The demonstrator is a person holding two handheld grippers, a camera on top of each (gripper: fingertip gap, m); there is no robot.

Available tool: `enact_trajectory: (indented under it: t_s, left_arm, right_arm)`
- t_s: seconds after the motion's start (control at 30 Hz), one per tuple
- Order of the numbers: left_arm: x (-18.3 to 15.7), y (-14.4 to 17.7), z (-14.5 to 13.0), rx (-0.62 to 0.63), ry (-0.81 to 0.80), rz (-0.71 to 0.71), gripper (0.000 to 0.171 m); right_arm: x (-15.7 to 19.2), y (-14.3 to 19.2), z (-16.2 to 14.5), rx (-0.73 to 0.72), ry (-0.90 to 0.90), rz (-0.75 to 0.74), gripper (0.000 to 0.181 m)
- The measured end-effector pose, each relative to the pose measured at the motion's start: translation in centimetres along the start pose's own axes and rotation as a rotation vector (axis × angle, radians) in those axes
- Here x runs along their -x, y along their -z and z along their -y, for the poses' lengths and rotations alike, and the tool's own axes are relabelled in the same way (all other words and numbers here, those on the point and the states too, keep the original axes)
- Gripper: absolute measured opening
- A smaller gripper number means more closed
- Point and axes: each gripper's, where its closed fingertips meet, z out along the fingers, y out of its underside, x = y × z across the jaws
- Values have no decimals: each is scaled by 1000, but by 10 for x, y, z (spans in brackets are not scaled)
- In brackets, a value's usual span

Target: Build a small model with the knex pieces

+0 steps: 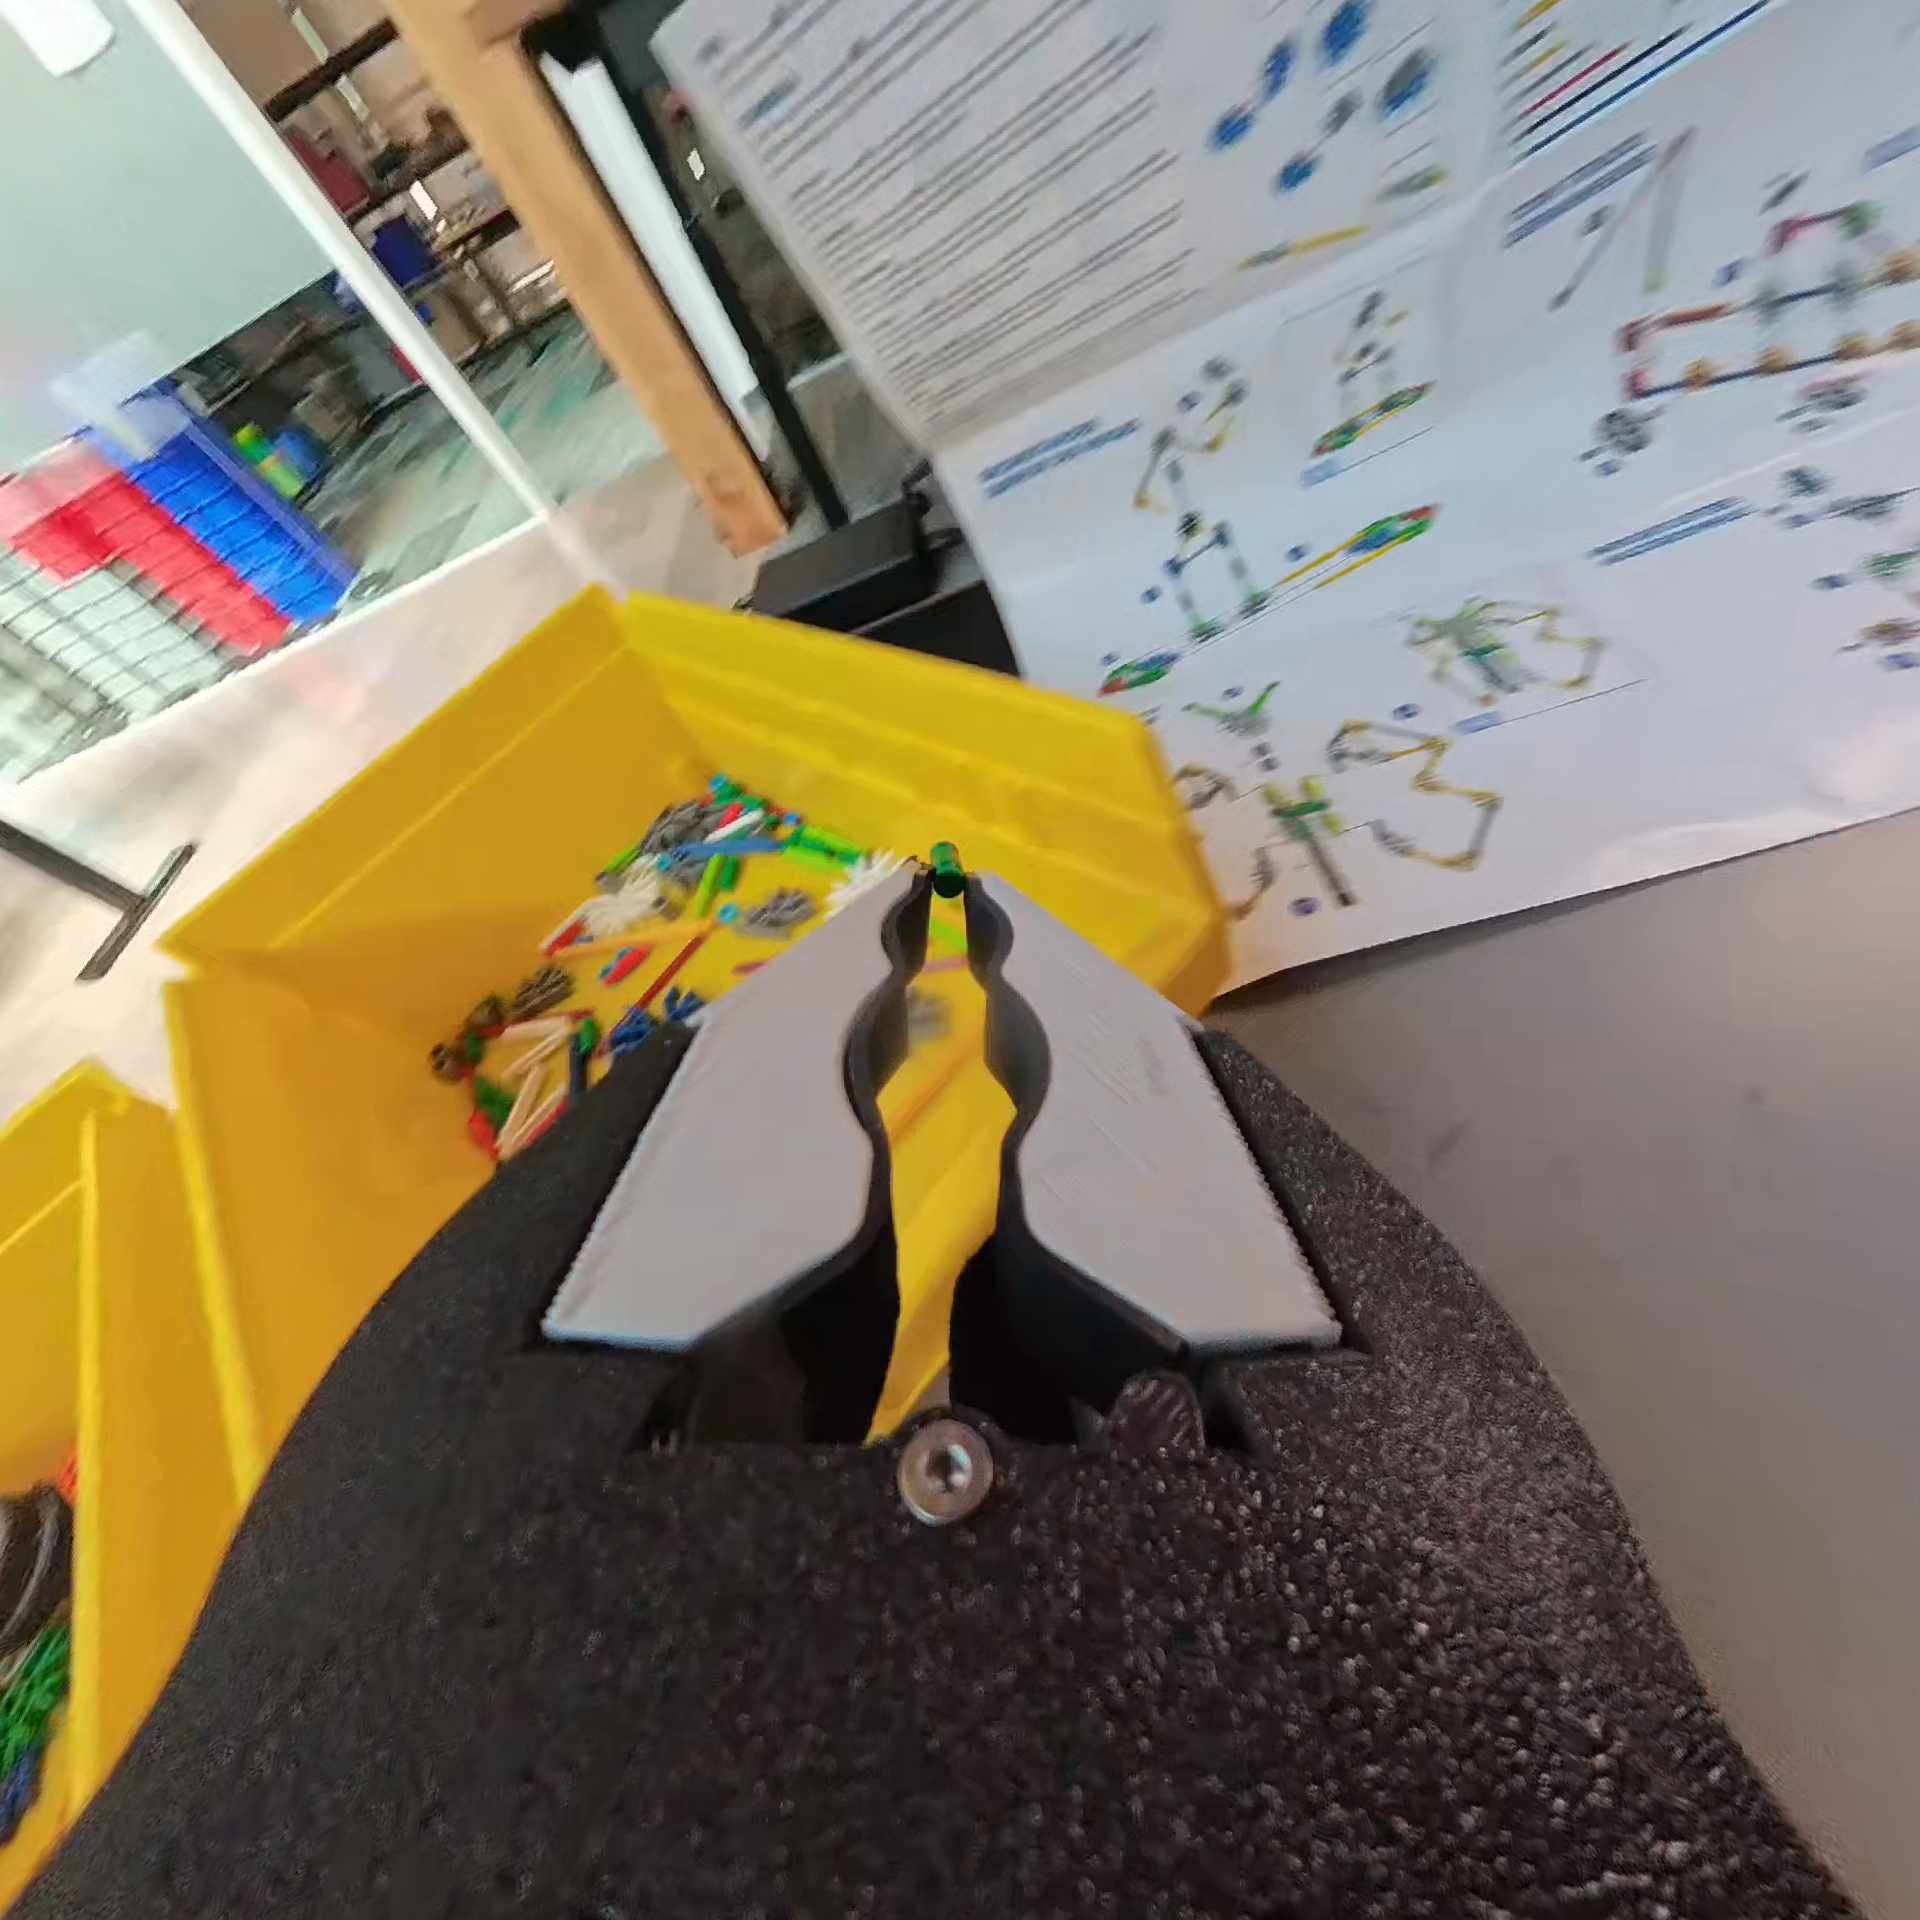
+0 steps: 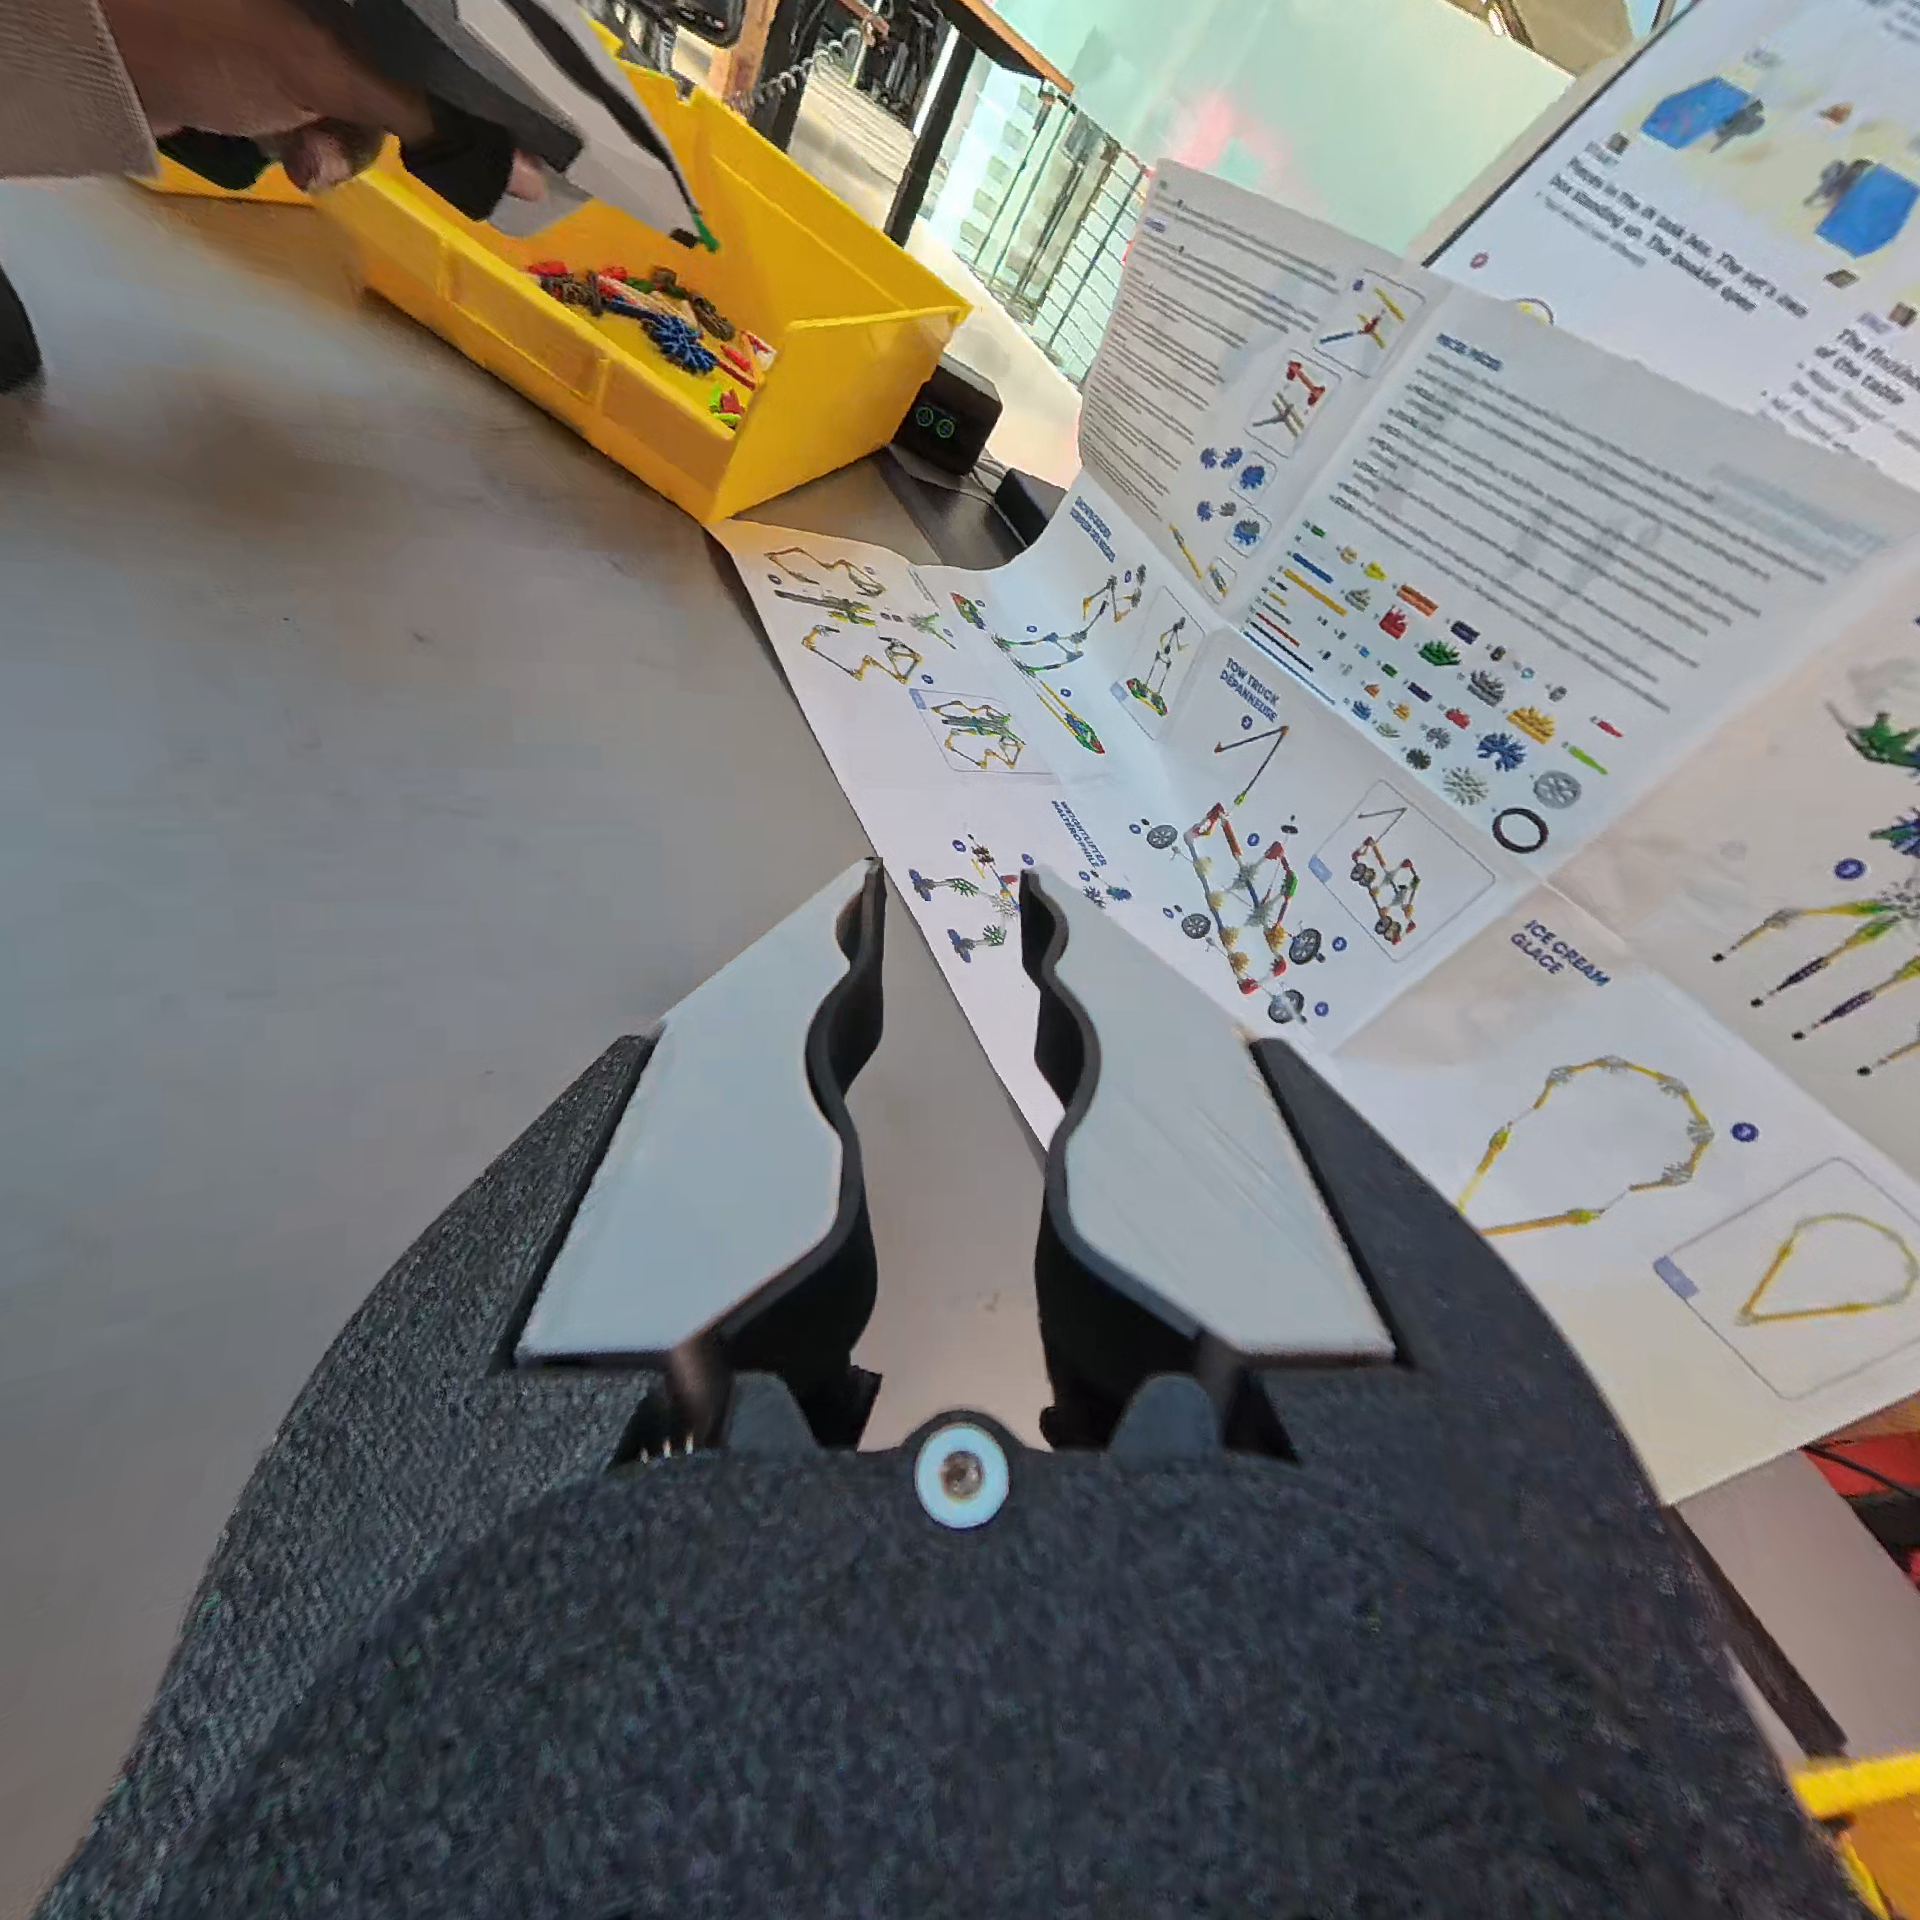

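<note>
My left gripper (image 1: 943,883) is shut on a small green rod piece (image 1: 945,871), pinched at its fingertips above a yellow bin (image 1: 416,852) holding several coloured construction-toy rods and connectors (image 1: 665,914). The right wrist view shows that gripper (image 2: 694,231) far off with the green piece (image 2: 704,235) at its tips over the same bin (image 2: 831,343). My right gripper (image 2: 951,894) is open with nothing between its fingers, low over the grey table (image 2: 364,727) at the edge of a white instruction sheet (image 2: 1195,831).
A second yellow bin (image 1: 62,1351) with dark and green parts stands at the left. The folded instruction sheet (image 1: 1455,520) rises behind the bins. A small black device (image 2: 951,421) sits behind the bin. A person's hand (image 2: 260,104) holds the left gripper. My right fingertips sit around 35 cm from my left ones.
</note>
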Motion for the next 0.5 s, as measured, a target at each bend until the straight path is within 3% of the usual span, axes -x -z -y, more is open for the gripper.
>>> enact_trajectory:
  t_s: [0.1, 0.17, 0.3, 0.4, 0.5]
  left_arm:
    - [32, -11, -45, 160, 66, 45, 9]
    - [32, -13, -50, 152, 98, 19, 15]
    - [11, -11, -29, 42, 139, -81, 25]
    - [-6, -6, -9, -67, 129, -120, 46]
    - [-34, 3, 12, -178, 128, -203, 49]
  right_arm:
    - [-9, 4, -5, 4, -49, 2, 21]
    - [-13, 6, -8, 15, -66, 6, 21]
    - [-18, 8, -18, 47, -131, 21, 23]
    - [-17, 7, -28, 70, -229, 69, 34]
    - [-17, 5, -38, 107, -295, 100, 48]
